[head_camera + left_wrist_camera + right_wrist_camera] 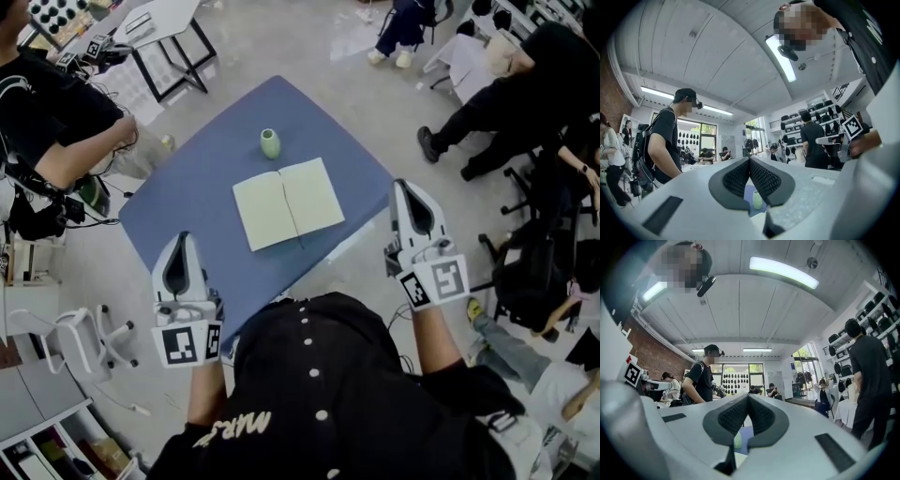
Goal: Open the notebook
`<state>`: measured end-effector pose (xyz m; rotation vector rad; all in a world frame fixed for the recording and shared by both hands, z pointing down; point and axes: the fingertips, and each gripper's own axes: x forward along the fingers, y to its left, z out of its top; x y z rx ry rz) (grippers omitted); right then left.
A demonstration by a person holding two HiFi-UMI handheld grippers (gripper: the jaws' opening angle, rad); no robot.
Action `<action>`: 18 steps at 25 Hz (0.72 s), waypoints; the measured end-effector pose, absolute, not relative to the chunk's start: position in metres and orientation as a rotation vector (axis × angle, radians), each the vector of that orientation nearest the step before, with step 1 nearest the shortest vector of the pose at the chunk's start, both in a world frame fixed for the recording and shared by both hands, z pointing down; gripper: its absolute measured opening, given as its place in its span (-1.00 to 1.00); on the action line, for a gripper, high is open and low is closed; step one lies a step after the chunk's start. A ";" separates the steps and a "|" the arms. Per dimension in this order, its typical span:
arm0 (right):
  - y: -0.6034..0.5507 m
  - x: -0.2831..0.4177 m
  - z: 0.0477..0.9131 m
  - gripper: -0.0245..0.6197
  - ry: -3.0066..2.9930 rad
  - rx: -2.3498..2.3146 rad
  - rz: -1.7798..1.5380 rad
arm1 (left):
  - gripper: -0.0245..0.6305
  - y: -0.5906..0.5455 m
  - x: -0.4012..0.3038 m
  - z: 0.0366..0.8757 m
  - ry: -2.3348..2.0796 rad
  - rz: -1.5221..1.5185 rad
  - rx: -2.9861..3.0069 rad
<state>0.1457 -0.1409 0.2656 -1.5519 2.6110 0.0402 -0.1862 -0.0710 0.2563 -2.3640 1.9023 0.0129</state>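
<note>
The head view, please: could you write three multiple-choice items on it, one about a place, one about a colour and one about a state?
1. Where is the vase relative to the notebook?
A. On its pages
B. Beyond it, apart from it
C. On the floor

2. What colour is the table?
A. Blue
B. Red
C. White

3. How does the notebook lie?
A. Shut
B. Standing on edge
C. Open and flat

Answers:
1 B: the vase stands on bare table past the notebook's far edge.
2 A: the top shows blue all around the notebook.
3 C: two pale pages lie on either side of the spine.
</note>
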 end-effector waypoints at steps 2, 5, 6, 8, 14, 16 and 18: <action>-0.138 0.145 0.266 -0.91 2.611 -1.553 0.039 | -0.92 -0.068 -0.185 0.255 1.900 0.012 -2.363; -0.137 0.143 0.265 -0.91 2.609 -1.556 0.046 | -0.92 -0.067 -0.185 0.252 1.900 0.011 -2.356; -0.138 0.143 0.264 -0.91 2.609 -1.558 0.047 | -0.92 -0.067 -0.185 0.252 1.903 0.012 -2.355; -0.140 0.141 0.265 -0.91 2.618 -1.559 0.048 | -0.92 -0.069 -0.186 0.251 1.908 0.015 -2.354; -0.145 0.133 0.269 -0.91 2.640 -1.546 0.052 | -0.92 -0.073 -0.187 0.255 1.914 0.020 -2.353; -0.147 0.130 0.270 -0.91 2.651 -1.542 0.052 | -0.92 -0.073 -0.188 0.256 1.918 0.021 -2.354; -0.147 0.130 0.271 -0.91 2.655 -1.542 0.051 | -0.92 -0.072 -0.188 0.258 1.922 0.020 -2.354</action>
